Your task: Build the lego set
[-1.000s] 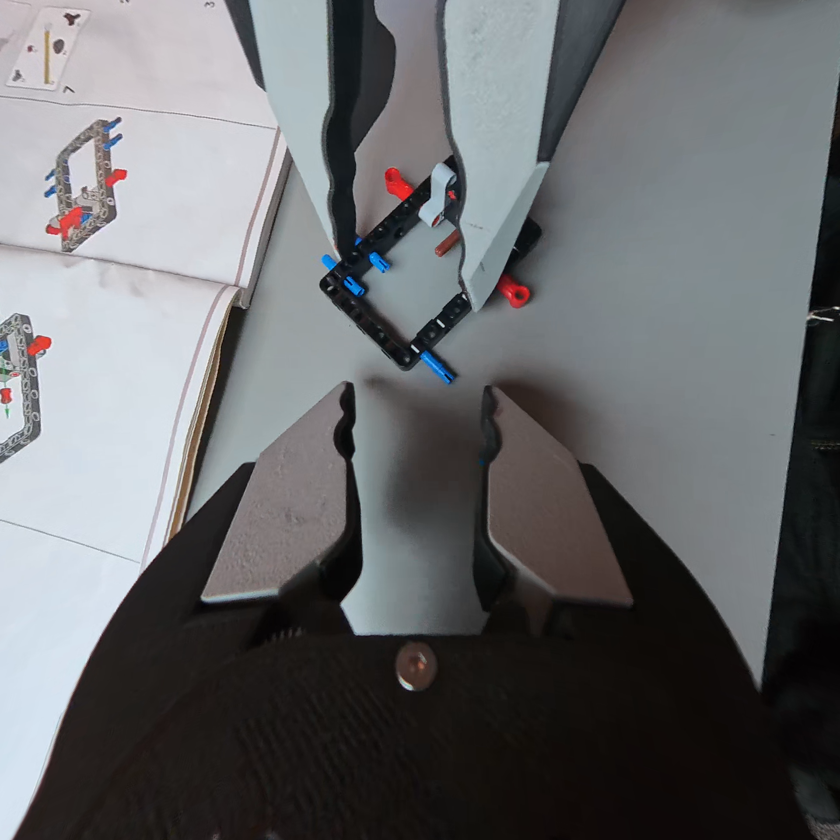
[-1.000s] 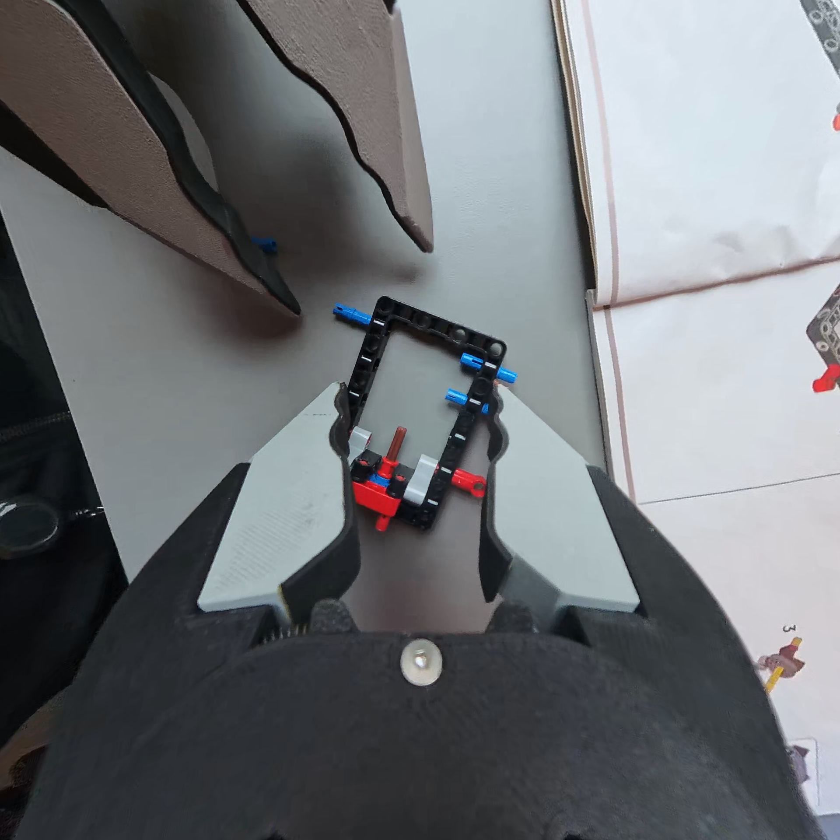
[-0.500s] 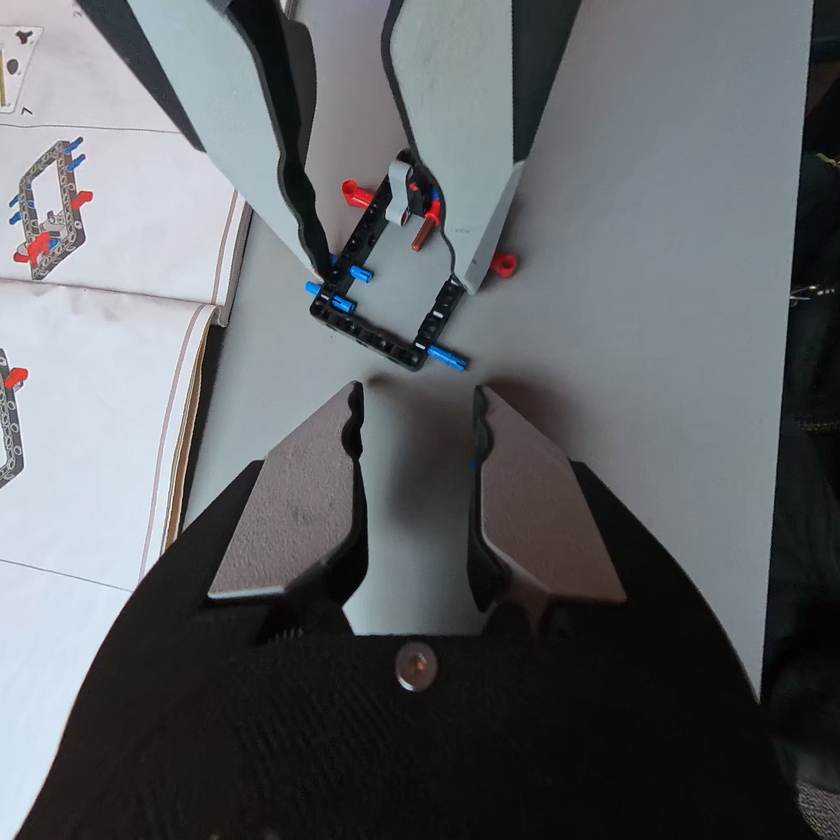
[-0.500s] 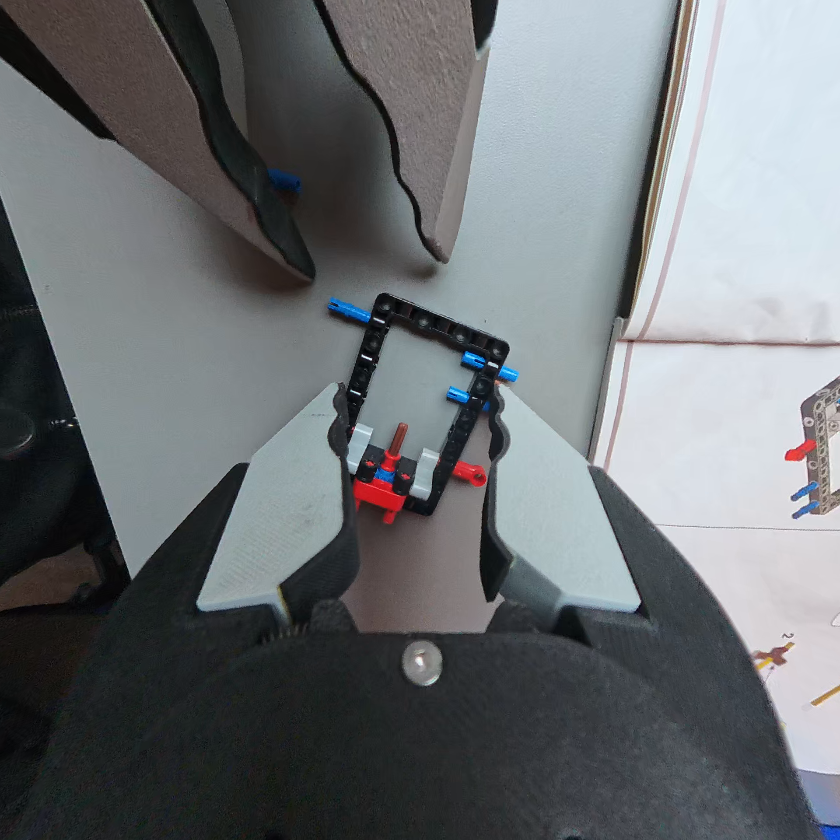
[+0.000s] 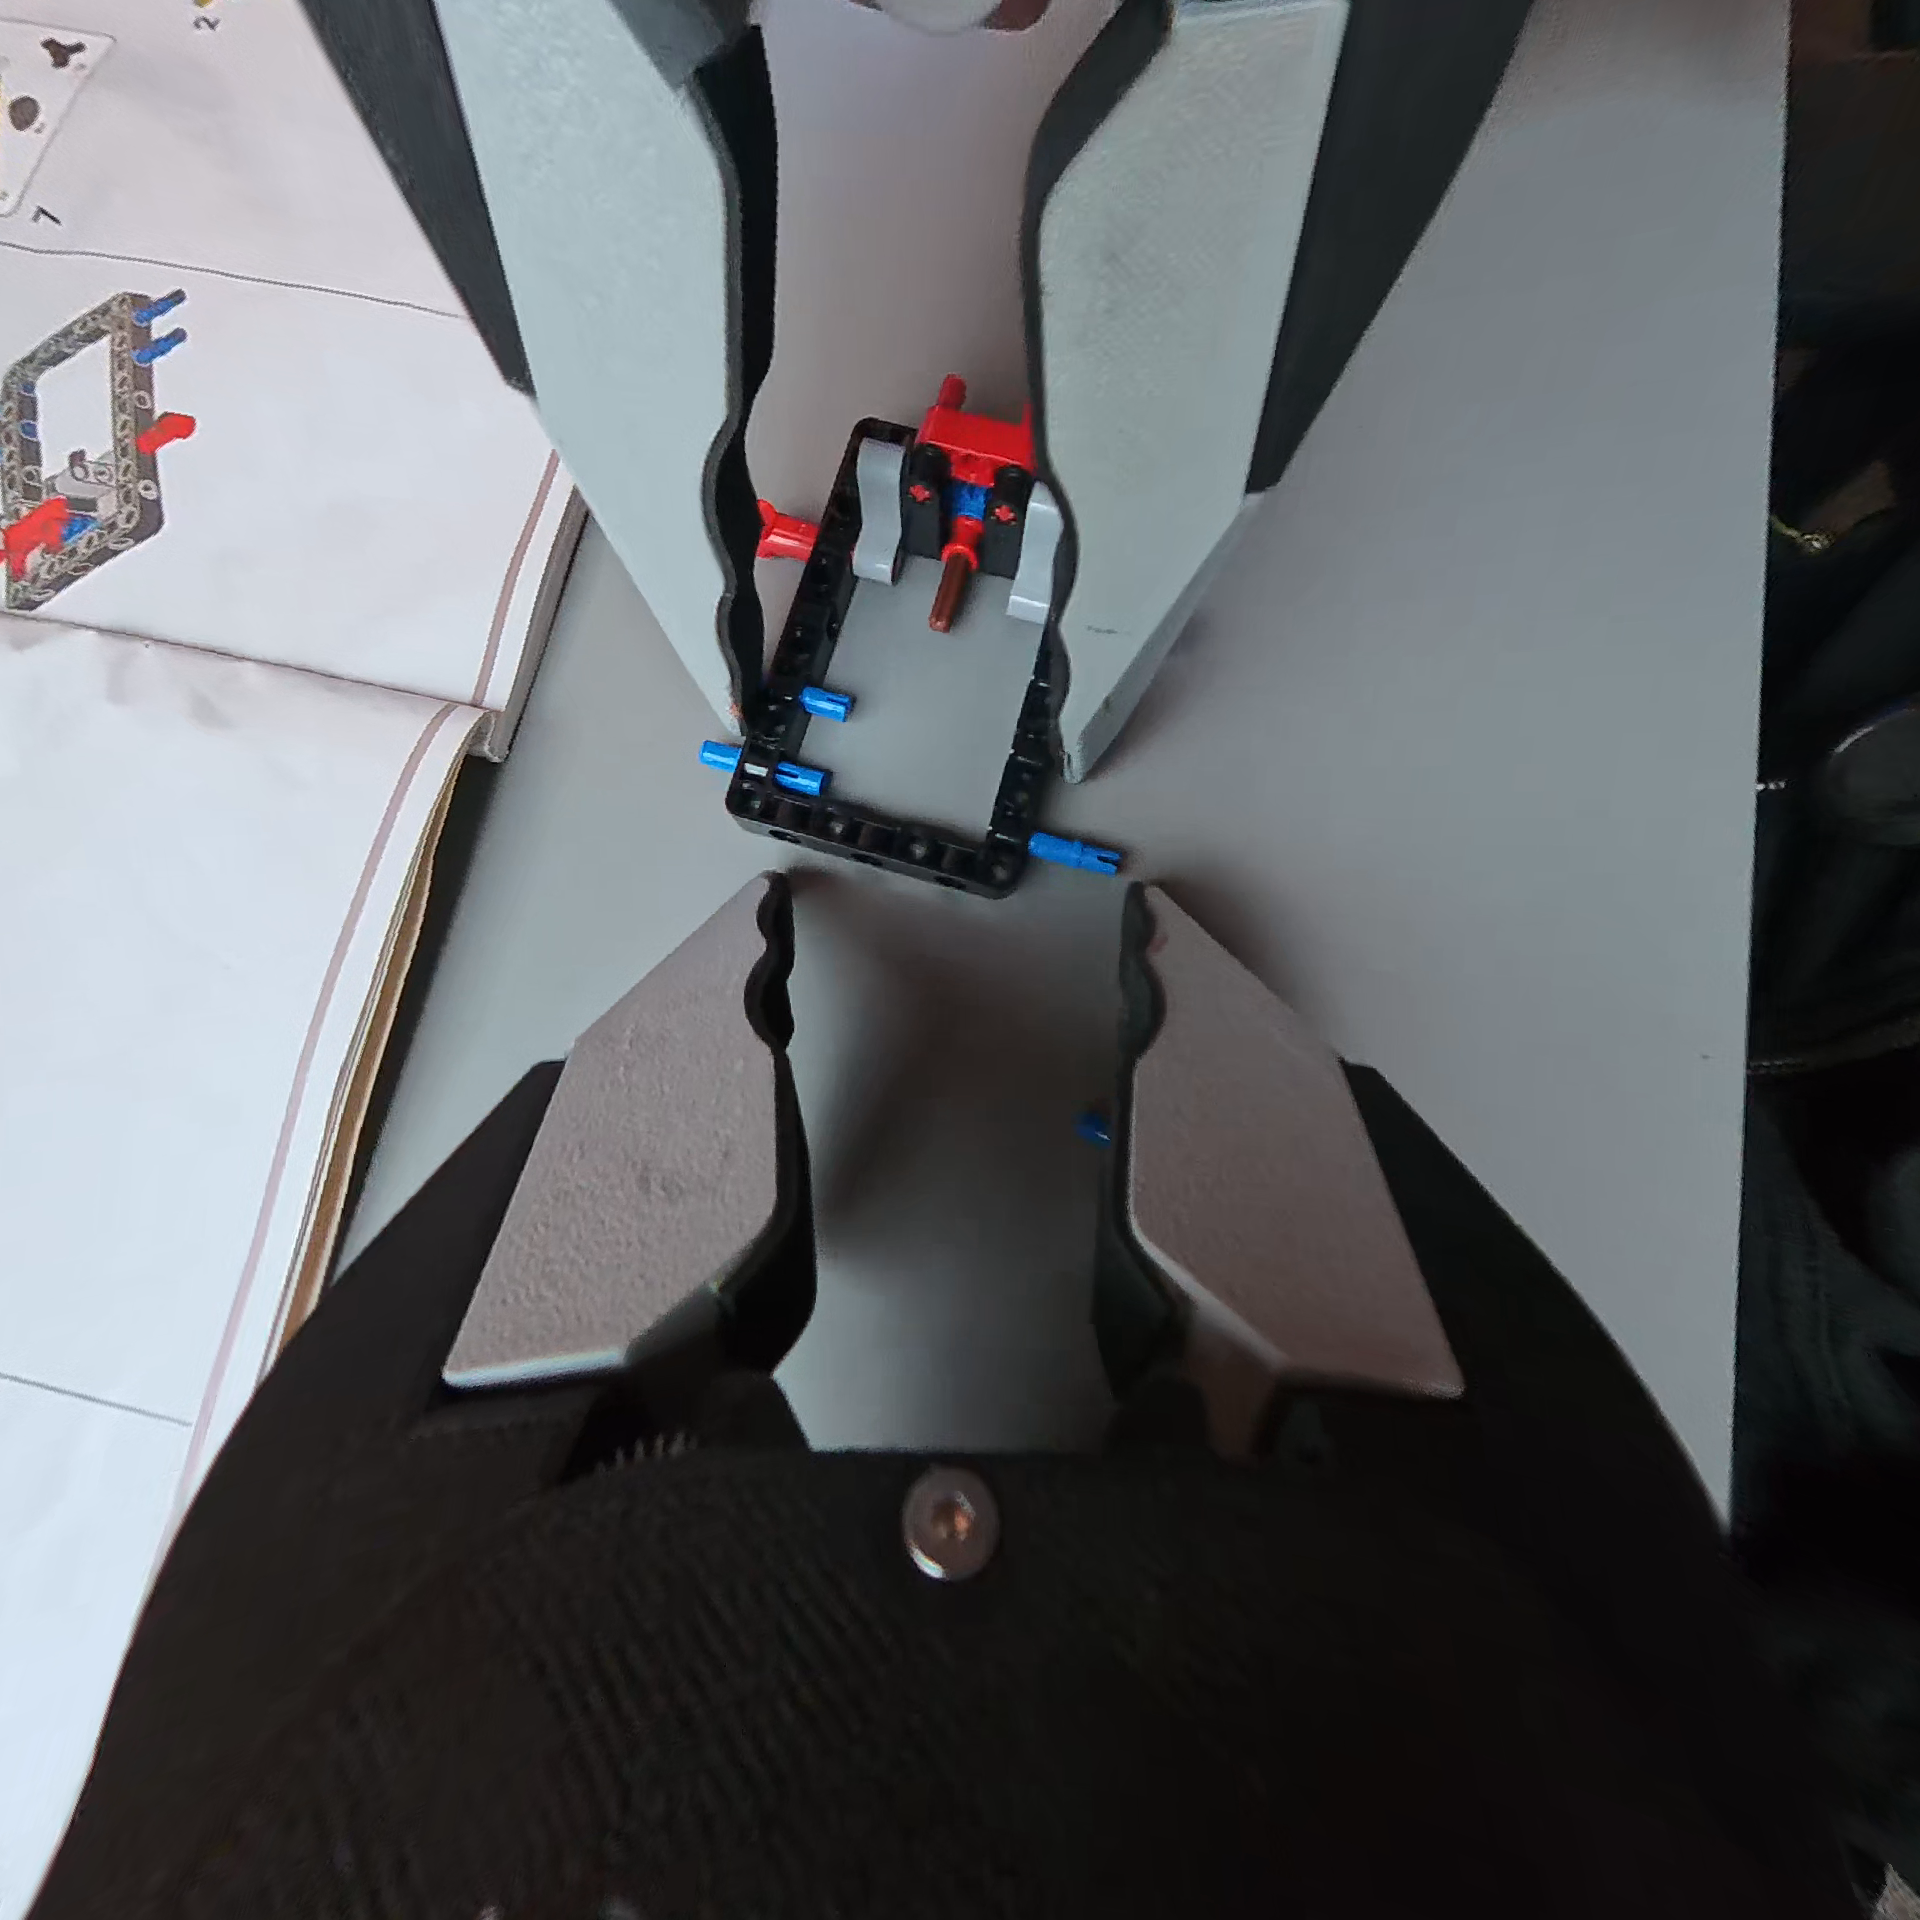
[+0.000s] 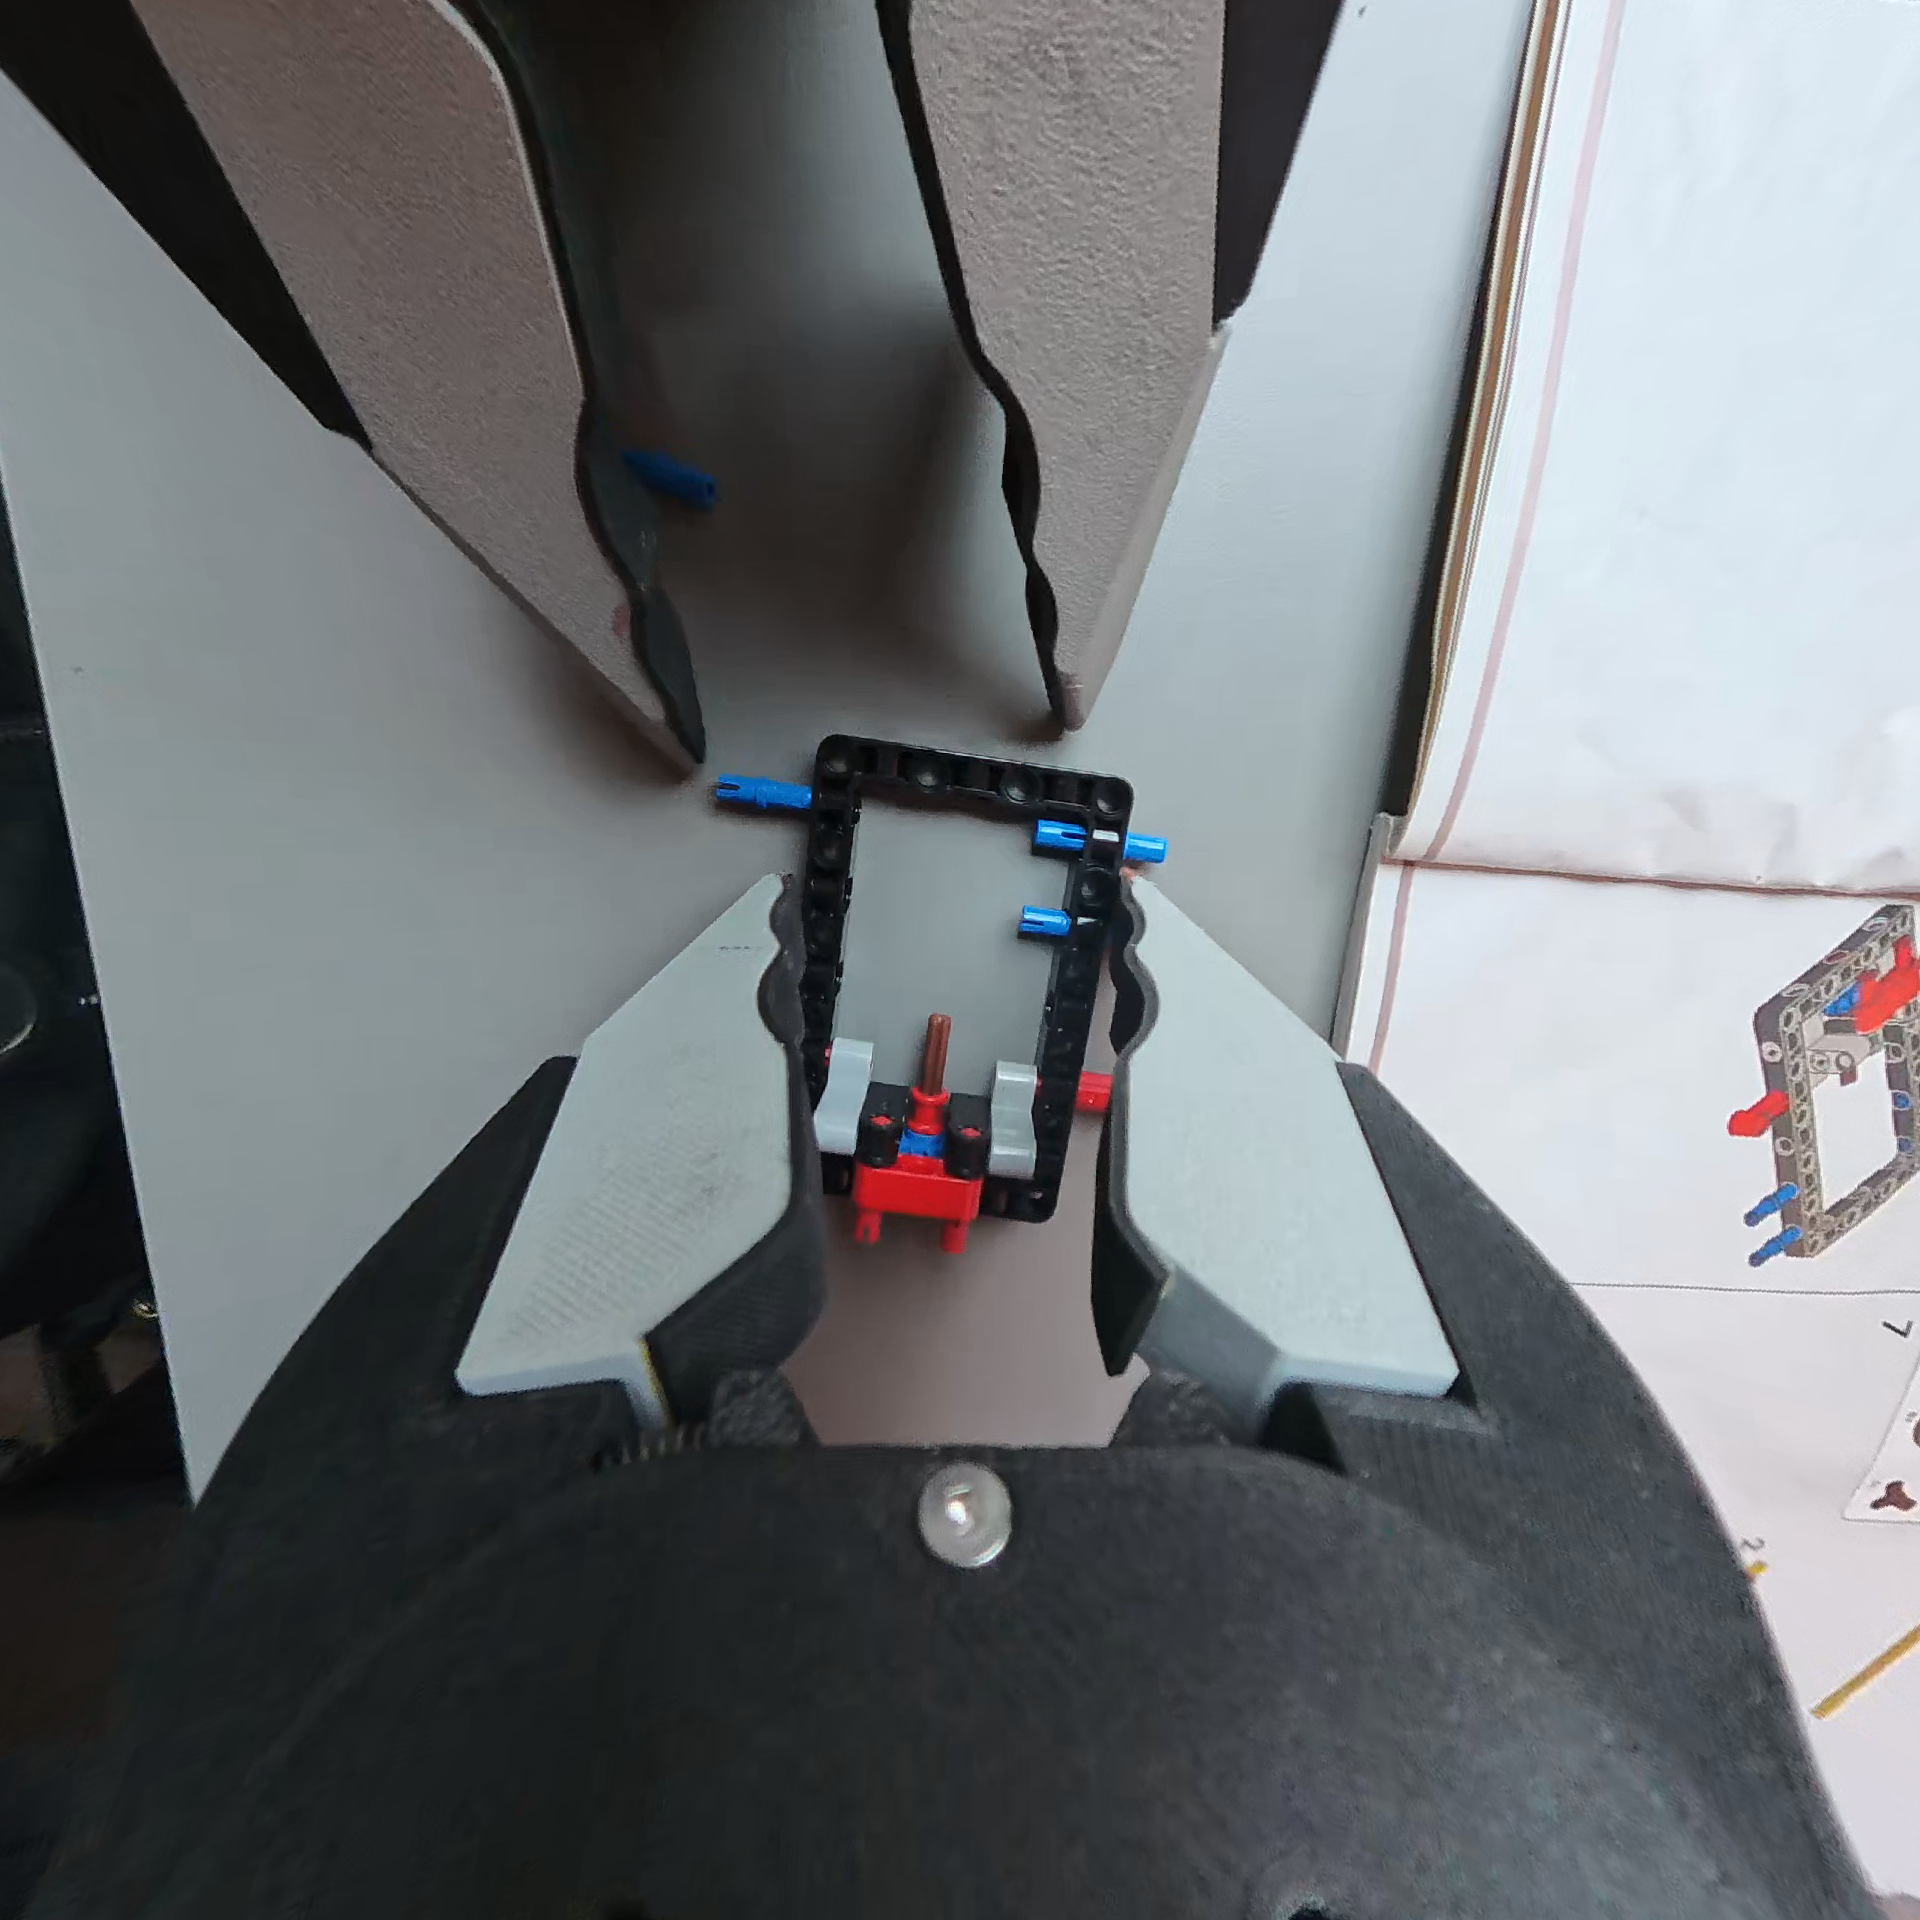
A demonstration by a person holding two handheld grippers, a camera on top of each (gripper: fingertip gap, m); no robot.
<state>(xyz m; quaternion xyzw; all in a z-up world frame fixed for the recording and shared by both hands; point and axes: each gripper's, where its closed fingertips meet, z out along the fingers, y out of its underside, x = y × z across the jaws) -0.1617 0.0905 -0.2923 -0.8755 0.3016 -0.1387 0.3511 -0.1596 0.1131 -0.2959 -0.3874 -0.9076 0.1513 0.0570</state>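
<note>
Surface: a smooth matte grey tabletop, bare apart from the build and a booklet.
Room: dark, unclear shapes lie beyond the table's edge; nothing more can be told.
Booklet: an open white paper instruction booklet lies flat at 3 o'clock in the right wrist view and at 9 o'clock in the left wrist view, its pages printed with build diagrams.
Build: a black rectangular plastic lego frame with holed beams lies flat on the table, with blue pins, grey curved pieces, a red block and a brown axle.
Right gripper: grey wedge fingers with wavy black pads, jaws closed on the frame's long sides.
Left gripper: jaws apart, empty, tips just beside the frame's short end.
Loose pin: a small blue plastic pin lies beside the left gripper's finger.
</note>
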